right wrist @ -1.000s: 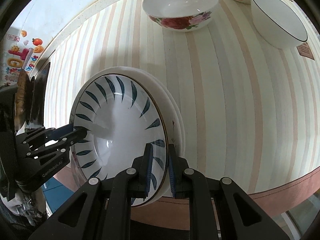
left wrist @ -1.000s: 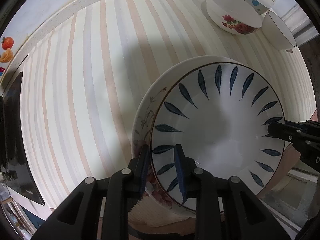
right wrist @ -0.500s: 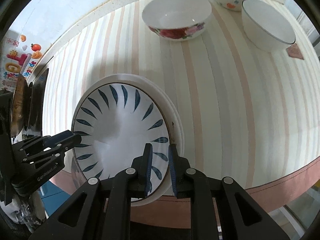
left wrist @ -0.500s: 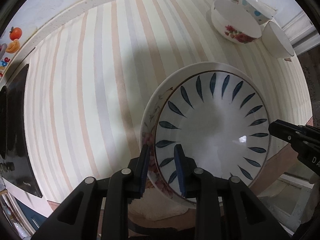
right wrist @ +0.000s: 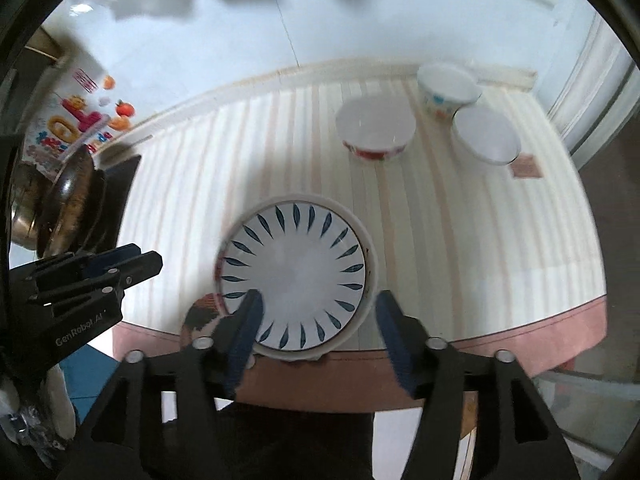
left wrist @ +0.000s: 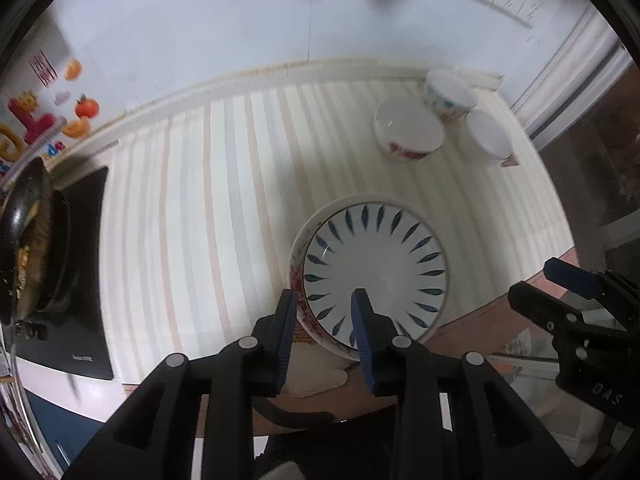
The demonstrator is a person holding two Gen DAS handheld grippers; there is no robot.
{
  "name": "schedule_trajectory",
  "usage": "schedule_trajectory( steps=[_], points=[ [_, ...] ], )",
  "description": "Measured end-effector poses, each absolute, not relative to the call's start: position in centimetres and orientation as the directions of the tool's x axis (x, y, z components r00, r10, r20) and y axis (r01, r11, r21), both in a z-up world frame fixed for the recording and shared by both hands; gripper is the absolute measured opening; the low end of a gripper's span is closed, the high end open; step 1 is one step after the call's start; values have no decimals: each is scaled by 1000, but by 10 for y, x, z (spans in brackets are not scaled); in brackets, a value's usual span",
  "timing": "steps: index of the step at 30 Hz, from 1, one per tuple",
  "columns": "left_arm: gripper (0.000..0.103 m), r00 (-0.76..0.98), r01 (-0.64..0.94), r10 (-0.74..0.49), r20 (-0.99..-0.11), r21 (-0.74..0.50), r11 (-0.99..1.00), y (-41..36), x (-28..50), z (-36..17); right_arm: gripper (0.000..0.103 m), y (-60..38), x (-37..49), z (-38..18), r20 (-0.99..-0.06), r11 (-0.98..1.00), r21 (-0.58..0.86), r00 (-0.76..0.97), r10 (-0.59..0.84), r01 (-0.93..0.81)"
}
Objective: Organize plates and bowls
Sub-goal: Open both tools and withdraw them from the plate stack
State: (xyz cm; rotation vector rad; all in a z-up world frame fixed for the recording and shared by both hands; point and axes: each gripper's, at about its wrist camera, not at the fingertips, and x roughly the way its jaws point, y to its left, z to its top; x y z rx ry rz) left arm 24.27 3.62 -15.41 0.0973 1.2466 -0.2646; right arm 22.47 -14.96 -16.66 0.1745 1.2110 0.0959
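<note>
A blue-leaf plate [left wrist: 374, 274] lies stacked on a flower-rimmed plate [left wrist: 298, 280] near the front edge of the striped table; the stack also shows in the right wrist view [right wrist: 294, 284]. Three bowls stand at the far right: a rose bowl [left wrist: 408, 132], a dotted bowl [left wrist: 448, 96] and a plain white bowl [left wrist: 490, 136]. My left gripper [left wrist: 325, 334] is open, raised over the stack's near rim, holding nothing. My right gripper [right wrist: 320, 336] is wide open above the stack's near edge.
A dark pan with food [left wrist: 28, 236] sits on a black cooktop [left wrist: 80, 272] at the left. A tiled wall runs behind the table [left wrist: 224, 208]. A small card [right wrist: 526, 168] lies by the white bowl. The table's front edge is just below the plates.
Both grippers have opened and let go of the plates' rim. Both have pulled up and back, so the stack looks smaller and rests on the table.
</note>
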Motion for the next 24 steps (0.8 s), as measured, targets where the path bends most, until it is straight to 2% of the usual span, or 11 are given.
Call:
schedule_trajectory(
  steps=[2, 4, 6, 8, 13, 15, 24],
  points=[
    [38, 329, 258, -153, -932, -67, 964, 35, 238, -138, 78, -150, 213, -150, -913, 983, 180, 377, 159, 23],
    [51, 351, 268, -162, -922, -67, 961, 35, 236, -126, 82, -150, 201, -131, -904, 987, 159, 407, 131, 35],
    [73, 376, 272, -178, -909, -75, 959, 36, 228, -115, 83, -150, 190, -115, -897, 990, 135, 430, 104, 42],
    [78, 400, 279, -185, -898, -74, 958, 36, 221, -103, 84, -149, 181, -101, -889, 991, 129, 448, 94, 48],
    [80, 421, 289, -207, -883, -86, 954, 38, 209, -87, 87, -145, 161, -69, -866, 993, 103, 497, 59, 62],
    [90, 429, 294, -213, -878, -87, 952, 39, 205, -84, 87, -144, 157, -62, -861, 993, 104, 504, 59, 61],
    [91, 427, 302, -224, -876, -95, 949, 40, 195, -81, 90, -142, 154, -63, -868, 991, 112, 493, 63, 70]
  ],
)
